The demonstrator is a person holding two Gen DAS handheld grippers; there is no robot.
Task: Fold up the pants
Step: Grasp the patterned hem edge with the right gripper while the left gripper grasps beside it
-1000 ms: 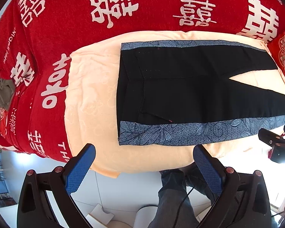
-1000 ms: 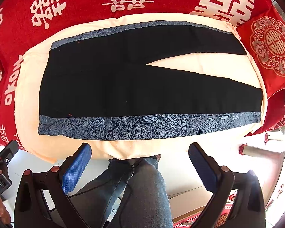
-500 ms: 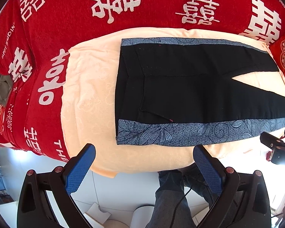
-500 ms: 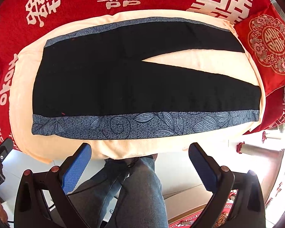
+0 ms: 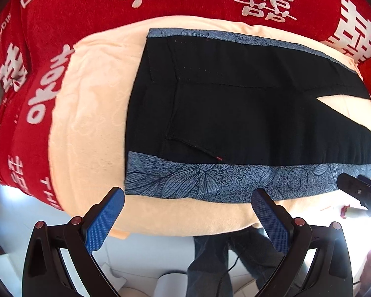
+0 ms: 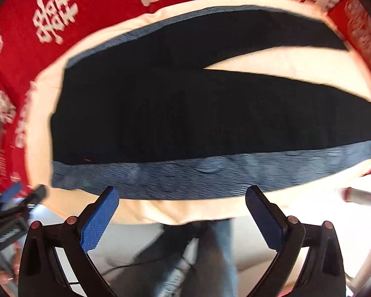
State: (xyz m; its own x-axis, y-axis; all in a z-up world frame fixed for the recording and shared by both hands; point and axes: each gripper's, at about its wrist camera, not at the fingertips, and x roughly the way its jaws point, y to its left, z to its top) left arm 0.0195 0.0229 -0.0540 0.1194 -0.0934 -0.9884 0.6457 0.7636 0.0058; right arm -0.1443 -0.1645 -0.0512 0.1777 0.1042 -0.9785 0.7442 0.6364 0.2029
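The black pants (image 5: 247, 113) lie spread flat on a cream blanket (image 5: 91, 113), which rests on a red cover (image 5: 69, 12) printed with white characters. Their waistband end points toward nine o'clock and the two legs run toward three o'clock, splitting in a narrow wedge of cream. A blue-grey leaf-patterned stripe (image 5: 210, 180) runs along the near side seam, and a second stripe edges the far seam at about twelve o'clock. In the left wrist view the left gripper (image 5: 188, 198) has its jaws spread wide and holds nothing; the near stripe lies just beyond and between the blue pads (image 5: 104, 220), at twelve o'clock from them, with the waistband corner just beyond the left fingertip. No contact with the cloth shows. In the right wrist view, which is blurred, the right gripper (image 6: 181, 196) is likewise spread wide and empty, and the near striped edge of the pants (image 6: 185, 113) sits just ahead between its fingertips, the legs reaching away toward two and three o'clock. A person's legs in jeans (image 6: 215, 255) stand below the blanket edge at six o'clock.
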